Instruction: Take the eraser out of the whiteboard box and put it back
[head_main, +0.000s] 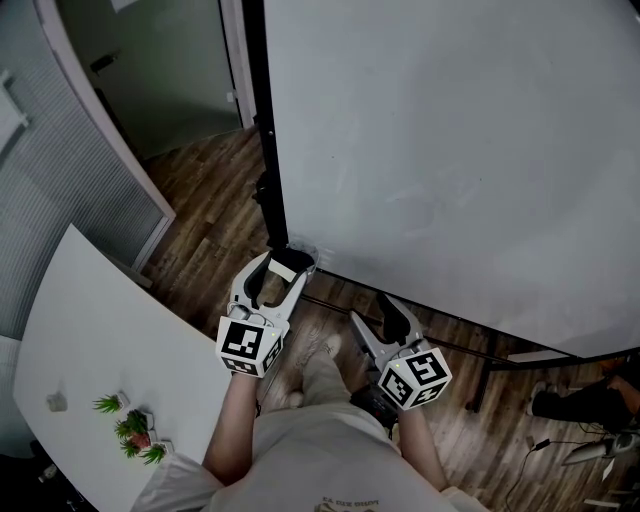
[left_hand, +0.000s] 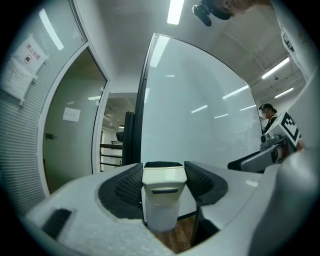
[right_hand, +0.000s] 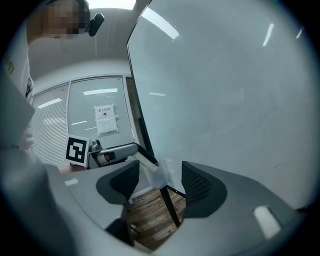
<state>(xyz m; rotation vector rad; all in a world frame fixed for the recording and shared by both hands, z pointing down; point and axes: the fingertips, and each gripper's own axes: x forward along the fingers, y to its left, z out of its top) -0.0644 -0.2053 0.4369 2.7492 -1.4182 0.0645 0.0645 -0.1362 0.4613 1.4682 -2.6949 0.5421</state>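
Note:
My left gripper (head_main: 280, 270) is shut on the white eraser (head_main: 288, 264), at the lower left corner of the whiteboard (head_main: 450, 150). The small clear box (head_main: 304, 254) hangs at that corner. In the left gripper view the eraser (left_hand: 162, 182) sits between both black pads, its dark felt edge facing the board. The right gripper view shows the eraser's far end reaching into the clear box (right_hand: 161, 175). My right gripper (head_main: 372, 310) hangs open to the right, below the board's lower edge, with nothing between its fingers.
A white table (head_main: 90, 330) with small potted plants (head_main: 130, 430) stands at the left. The whiteboard's black frame post (head_main: 268, 150) and stand legs (head_main: 470, 350) rest on the wooden floor. A glass partition (head_main: 60, 180) is behind. A person (left_hand: 269, 117) stands far right.

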